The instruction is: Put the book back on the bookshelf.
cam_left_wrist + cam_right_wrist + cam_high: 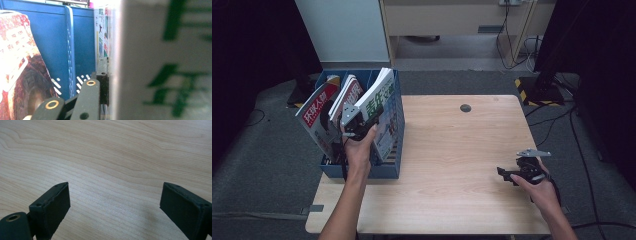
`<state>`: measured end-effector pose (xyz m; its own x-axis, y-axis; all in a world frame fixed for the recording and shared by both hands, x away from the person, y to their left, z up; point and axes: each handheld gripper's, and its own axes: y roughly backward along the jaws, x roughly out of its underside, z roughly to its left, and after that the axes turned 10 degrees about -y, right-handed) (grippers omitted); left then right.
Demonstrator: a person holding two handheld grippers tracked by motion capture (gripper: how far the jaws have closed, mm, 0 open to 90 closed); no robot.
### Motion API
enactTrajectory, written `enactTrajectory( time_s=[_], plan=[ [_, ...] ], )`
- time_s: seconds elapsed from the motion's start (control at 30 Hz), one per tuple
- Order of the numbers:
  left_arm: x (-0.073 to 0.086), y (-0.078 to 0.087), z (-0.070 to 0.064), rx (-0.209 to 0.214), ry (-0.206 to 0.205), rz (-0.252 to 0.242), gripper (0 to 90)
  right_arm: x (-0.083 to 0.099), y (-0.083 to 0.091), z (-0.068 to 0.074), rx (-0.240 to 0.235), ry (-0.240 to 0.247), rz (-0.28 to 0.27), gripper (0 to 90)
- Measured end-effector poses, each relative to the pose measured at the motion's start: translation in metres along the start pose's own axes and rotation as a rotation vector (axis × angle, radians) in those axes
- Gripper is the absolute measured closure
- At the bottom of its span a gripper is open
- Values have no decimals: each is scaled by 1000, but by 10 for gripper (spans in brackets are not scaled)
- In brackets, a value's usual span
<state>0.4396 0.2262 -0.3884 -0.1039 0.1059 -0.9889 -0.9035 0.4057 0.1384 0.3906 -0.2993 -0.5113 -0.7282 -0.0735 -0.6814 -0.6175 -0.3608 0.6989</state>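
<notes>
Light wooden table [452, 145] carries the load here. A blue magazine rack [387, 167] stands on its left edge.

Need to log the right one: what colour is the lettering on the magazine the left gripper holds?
Green, on the white magazine; clearest in the left gripper view.

The table [452, 150] is pale wood with a smooth, matt grain. The file box [393, 165] is blue plastic, slotted. The magazines [379, 107] have glossy paper covers. The right gripper [113, 202] has matt black jaws with rough edges.
</notes>
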Motion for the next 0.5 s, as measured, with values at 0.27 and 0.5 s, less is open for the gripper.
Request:
enactTrajectory(
  time_s=[0.27, 0.5],
  plan=[
    [7, -1, 1, -11, 16, -6, 736, 1, -1, 0, 1, 6, 0, 98],
    [12, -1, 1, -17, 6, -3, 736, 1, -1, 0, 2, 2, 2, 99]
  ],
)
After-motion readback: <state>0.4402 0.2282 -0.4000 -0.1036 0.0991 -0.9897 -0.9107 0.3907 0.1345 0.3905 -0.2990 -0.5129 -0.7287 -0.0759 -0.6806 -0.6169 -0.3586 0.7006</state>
